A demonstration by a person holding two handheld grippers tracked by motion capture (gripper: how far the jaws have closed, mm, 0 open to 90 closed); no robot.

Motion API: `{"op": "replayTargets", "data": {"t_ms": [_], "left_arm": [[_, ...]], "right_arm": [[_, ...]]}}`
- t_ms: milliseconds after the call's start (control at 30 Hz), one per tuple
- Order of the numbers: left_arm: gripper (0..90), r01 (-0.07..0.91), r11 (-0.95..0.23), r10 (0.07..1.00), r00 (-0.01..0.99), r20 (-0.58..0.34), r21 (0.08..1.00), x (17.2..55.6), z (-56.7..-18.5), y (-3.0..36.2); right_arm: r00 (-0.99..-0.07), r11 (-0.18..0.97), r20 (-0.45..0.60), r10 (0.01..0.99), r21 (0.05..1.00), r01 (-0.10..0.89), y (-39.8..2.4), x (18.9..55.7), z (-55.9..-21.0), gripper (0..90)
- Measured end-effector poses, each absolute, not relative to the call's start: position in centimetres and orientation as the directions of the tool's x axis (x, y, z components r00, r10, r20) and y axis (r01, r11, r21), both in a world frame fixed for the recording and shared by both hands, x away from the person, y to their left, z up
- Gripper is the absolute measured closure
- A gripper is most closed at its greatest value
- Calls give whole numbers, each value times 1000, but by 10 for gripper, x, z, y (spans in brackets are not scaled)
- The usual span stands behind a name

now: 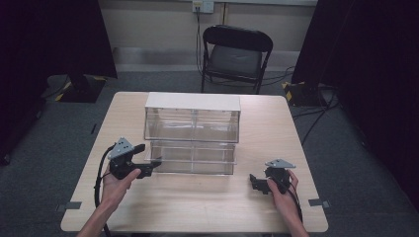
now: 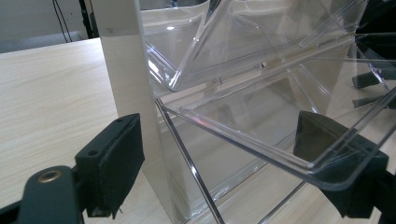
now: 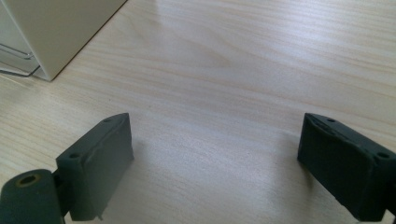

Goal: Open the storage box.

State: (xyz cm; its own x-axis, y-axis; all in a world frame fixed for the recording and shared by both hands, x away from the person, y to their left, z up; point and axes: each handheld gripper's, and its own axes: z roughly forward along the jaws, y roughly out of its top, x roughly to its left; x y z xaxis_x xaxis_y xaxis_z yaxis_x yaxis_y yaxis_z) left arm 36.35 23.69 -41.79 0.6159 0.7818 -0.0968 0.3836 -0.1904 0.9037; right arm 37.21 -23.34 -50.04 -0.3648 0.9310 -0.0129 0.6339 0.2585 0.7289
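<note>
Left tongs point(image 2: 219, 172) spread wide around clear glossy drawer point(image 2: 261, 135) corner; right tongs point(image 3: 215, 168) released above pale woodgrain counter point(image 3: 224, 70).

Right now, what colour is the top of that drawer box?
White, above clear drawers; the drawer box top shows best in the high view.

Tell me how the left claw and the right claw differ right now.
The left claw sits at the clear drawer unit's lower left corner, its jaws open around the tilted-out lower drawer; the right claw is off to the unit's right, apart from it, with bare table between its jaws. The left points toward the unit; the right points left across the table. Both are open and hand-held.
</note>
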Motion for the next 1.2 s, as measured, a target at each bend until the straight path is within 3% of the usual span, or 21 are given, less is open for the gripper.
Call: {"op": "replayTargets", "data": {"t_ms": [1200], "left_arm": [[161, 385, -166, 787, 607, -114, 908, 372, -416, 233]], "right_arm": [[-365, 259, -13, 931, 729, 634, -233, 372, -500, 95]]}}
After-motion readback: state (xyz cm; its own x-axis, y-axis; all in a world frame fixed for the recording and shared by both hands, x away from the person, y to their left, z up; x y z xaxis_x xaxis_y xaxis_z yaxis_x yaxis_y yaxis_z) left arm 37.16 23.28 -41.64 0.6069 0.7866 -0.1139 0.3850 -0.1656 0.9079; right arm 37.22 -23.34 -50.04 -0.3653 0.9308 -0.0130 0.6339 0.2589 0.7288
